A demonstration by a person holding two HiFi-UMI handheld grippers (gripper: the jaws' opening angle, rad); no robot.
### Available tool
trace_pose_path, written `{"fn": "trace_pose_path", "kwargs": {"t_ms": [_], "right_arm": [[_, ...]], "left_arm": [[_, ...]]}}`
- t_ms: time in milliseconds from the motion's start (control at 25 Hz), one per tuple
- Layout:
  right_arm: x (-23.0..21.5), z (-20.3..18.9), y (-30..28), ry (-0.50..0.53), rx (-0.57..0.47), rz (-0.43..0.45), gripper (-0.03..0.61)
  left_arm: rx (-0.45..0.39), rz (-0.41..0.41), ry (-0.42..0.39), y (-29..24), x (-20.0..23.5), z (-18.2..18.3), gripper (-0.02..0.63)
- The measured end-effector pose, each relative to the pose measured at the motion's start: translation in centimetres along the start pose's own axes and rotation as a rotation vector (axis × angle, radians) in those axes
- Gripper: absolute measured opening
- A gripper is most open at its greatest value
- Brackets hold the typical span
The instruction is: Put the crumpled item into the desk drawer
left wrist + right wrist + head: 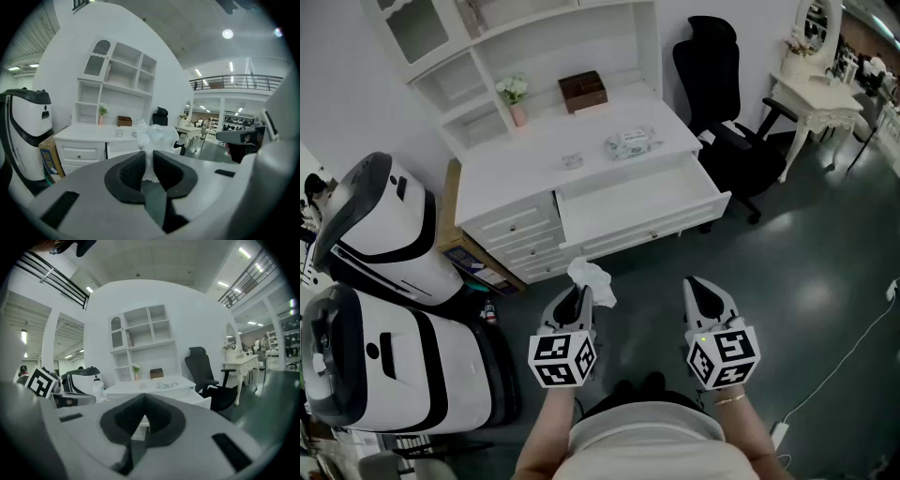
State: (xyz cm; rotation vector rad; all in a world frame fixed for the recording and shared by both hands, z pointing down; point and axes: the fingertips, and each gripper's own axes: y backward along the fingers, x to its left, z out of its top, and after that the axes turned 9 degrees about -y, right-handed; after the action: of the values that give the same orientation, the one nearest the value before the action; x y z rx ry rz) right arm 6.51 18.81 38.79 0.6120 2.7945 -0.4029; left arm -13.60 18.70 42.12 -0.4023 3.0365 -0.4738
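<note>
The crumpled white item (590, 278) is pinched in my left gripper (579, 302), held in the air in front of the white desk (534, 169). In the left gripper view the item (154, 136) bulges out past the jaws of the left gripper (149, 158), which are shut on its lower part. The desk drawer (637, 199) stands pulled out and looks empty; it lies ahead and slightly right. My right gripper (705, 298) hovers beside the left one. In its own view the right gripper (144, 398) has its tips touching, with nothing held.
A black office chair (724, 98) stands right of the desk. Two large white machines (384, 230) and a cardboard box (473, 258) crowd the left. On the desktop are a brown box (582, 90), a wipes packet (630, 142) and a small plant (515, 94).
</note>
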Motion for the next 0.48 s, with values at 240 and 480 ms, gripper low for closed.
{"fn": "trace_pose_path", "kwargs": {"t_ms": [240, 480], "right_arm": [[-1.5, -0.2, 0.7, -0.033, 0.001, -0.006, 0.002], [-2.9, 0.5, 0.7, -0.040, -0.024, -0.011, 0.002]], "left_arm": [[0.005, 0.009, -0.005, 0.0, -1.4, 0.0, 0.046], [-0.012, 0.034, -0.008, -0.3, -2.0, 0.7, 0.047]]}}
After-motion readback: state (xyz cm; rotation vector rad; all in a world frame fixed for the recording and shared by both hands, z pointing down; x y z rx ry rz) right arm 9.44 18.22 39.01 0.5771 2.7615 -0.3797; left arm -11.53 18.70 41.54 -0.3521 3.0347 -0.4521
